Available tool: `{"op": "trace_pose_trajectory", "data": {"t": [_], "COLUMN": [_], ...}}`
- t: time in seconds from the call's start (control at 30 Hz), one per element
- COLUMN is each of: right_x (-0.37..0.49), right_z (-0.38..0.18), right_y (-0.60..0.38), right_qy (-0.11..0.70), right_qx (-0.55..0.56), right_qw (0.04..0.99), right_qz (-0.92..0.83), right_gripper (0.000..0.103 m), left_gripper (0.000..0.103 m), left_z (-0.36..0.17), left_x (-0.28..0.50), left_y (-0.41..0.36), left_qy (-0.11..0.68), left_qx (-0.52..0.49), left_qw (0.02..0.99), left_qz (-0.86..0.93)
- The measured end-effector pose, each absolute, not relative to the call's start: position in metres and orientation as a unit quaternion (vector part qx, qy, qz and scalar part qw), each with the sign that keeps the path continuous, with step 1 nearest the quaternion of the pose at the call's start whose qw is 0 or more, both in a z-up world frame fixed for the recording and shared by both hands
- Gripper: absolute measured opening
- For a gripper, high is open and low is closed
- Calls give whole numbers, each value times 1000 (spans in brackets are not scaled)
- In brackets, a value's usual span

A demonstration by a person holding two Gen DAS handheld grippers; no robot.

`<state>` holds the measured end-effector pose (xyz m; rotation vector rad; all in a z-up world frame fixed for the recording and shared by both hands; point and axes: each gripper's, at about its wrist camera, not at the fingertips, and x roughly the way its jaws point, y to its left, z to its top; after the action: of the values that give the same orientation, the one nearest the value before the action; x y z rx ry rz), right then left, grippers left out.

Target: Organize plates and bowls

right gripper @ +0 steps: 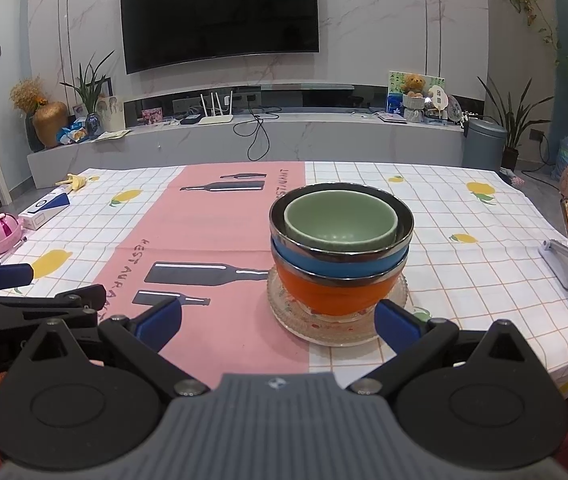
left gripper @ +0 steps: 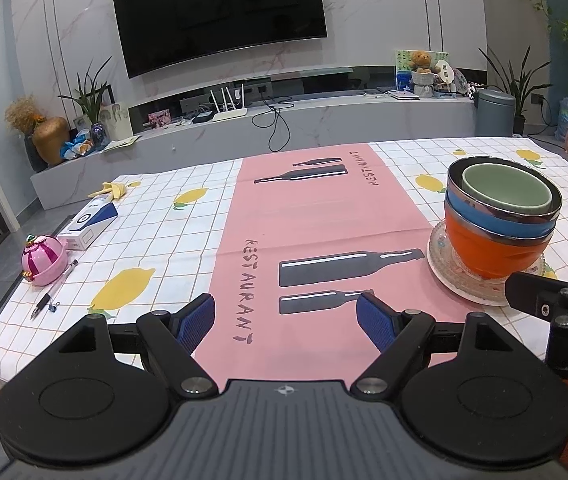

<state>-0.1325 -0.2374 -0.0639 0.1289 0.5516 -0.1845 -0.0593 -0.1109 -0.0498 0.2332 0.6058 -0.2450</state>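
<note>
Apparently the sorting is nearly done: on the table, toward its near right edge, the glass plates lie stacked under the orange bowl, then the blue bowl, with the small green bowl nested on top (no loose dish shows elsewhere). The right gripper stands wide and empty just before the stack; the left gripper, equally wide, holds nothing over the pink runner.
</note>
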Motion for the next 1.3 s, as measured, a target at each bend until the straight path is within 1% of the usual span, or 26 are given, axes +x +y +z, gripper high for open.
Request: {"op": "trace_pose_trajectory", "data": {"t": [1.3], "right_x": [-132], "right_z": [-66], "right_y": [-236], "right_qy": [279], "right_qx": [66], "right_qw": [954], "right_qz": [-89], "right_gripper": [100], "left_gripper": [94], "left_z": [-46], "left_x": [-60], "left_y": [-108], "left_qy": [293], "left_qx": [109], "left_qw": [943], "left_qz": [-115]}}
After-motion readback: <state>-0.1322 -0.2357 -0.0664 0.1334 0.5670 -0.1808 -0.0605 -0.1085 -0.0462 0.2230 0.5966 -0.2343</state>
